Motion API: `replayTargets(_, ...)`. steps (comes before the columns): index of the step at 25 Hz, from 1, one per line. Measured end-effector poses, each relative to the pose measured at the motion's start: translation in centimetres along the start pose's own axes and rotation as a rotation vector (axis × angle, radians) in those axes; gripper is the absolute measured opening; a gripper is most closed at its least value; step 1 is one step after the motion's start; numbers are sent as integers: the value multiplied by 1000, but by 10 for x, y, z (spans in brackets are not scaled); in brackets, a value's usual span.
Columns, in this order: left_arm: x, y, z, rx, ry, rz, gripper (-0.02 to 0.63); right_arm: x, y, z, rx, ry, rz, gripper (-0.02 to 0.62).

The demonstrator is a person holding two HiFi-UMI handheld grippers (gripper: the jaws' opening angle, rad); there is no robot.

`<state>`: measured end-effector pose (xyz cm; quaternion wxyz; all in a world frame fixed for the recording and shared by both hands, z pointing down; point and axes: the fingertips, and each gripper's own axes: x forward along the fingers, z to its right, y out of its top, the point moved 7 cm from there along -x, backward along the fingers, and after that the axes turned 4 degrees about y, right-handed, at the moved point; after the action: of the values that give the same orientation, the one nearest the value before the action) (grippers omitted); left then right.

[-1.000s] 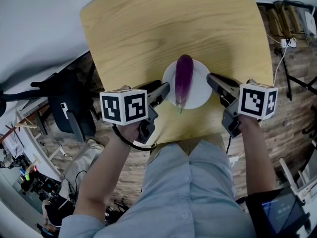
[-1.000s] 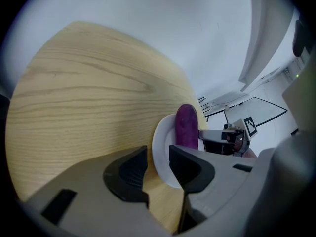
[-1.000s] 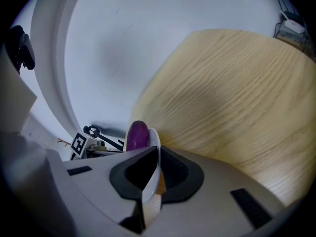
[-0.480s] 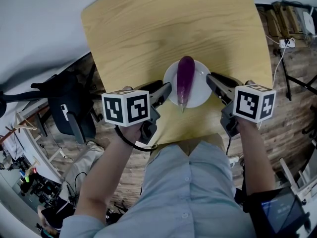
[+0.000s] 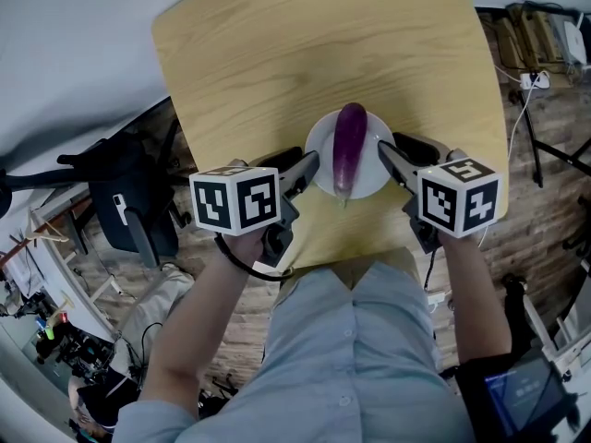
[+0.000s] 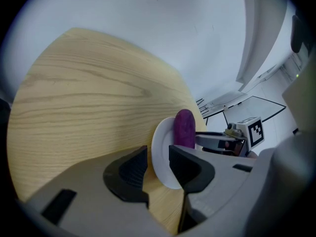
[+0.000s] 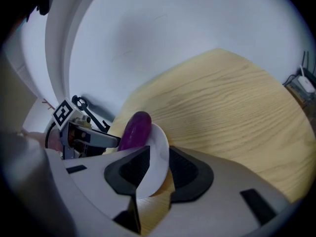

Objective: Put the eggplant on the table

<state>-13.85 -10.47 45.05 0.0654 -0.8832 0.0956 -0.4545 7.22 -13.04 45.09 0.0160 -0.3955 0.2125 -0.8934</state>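
Note:
A purple eggplant (image 5: 349, 144) lies lengthwise on a white plate (image 5: 373, 170) near the front edge of the light wooden table (image 5: 323, 44). My left gripper (image 5: 311, 163) sits at the plate's left rim. In the left gripper view its jaws (image 6: 158, 152) stand apart, with the plate (image 6: 161, 154) and eggplant (image 6: 184, 128) just beyond them. My right gripper (image 5: 389, 149) is at the plate's right rim. Its jaws (image 7: 159, 151) are opening, and the plate's rim (image 7: 157, 158) lies between them without being pressed. The eggplant (image 7: 134, 130) rests behind it.
A black office chair (image 5: 129, 192) stands on the wooden floor to the left of the table. Cables and a power strip (image 5: 540, 74) lie on the floor at the right. The person's body is close against the table's front edge.
The right gripper has rolled, so its marker cube shows another face, and its jaws have spread at the plate's right rim. The left gripper and the eggplant have stayed put.

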Motion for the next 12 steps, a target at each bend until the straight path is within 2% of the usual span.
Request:
replayTargets(5, -4, 2, -2, 20, 15, 20, 118, -1, 4, -3, -85, -59, 5, 138)
replayTargets(12, -8, 5, 0, 16, 17, 66, 118, -5, 6, 3, -74, -91, 53, 143)
